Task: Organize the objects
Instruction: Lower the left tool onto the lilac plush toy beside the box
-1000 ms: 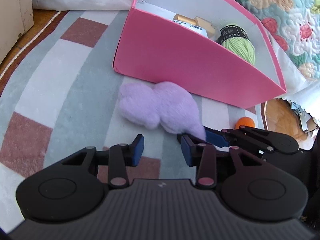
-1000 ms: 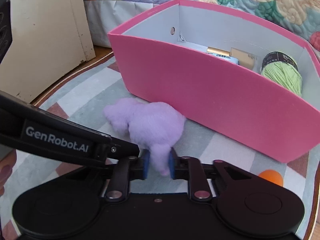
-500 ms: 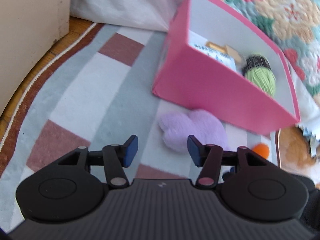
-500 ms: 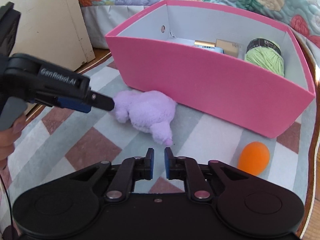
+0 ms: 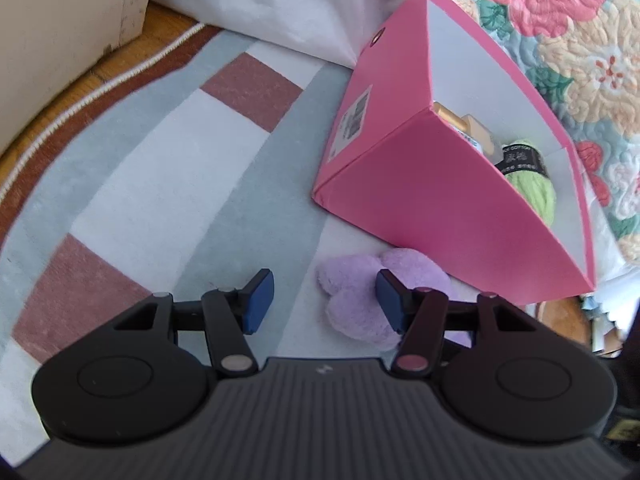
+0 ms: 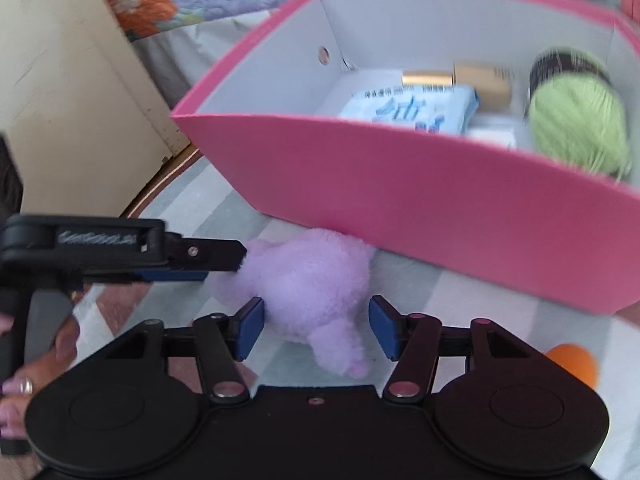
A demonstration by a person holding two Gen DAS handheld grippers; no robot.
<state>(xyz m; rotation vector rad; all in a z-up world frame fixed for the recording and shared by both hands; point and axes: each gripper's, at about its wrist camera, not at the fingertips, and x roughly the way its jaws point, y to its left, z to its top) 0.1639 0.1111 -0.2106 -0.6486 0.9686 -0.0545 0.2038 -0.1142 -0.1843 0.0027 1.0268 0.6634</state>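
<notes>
— Purple plush toy [image 6: 308, 280] lies on the striped rug [image 5: 168, 184], just beside the pink box [image 6: 400, 184]?

— Yes. The right tool [image 6: 316, 328] straddles it, jaws opening, pads not pressing. The left tool [image 5: 324, 300] is released, its tip at the toy's side (green yarn [image 6: 576, 128] and a blue packet [image 6: 416, 110] sit inside the box).

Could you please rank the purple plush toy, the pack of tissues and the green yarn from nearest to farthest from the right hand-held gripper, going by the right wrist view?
1. Purple plush toy: on the rug, between the opening jaws of the right hand-held gripper.
2. Pack of tissues: inside the pink box, middle.
3. Green yarn: inside the box, right end, about as far as the tissues; too close to call.
</notes>
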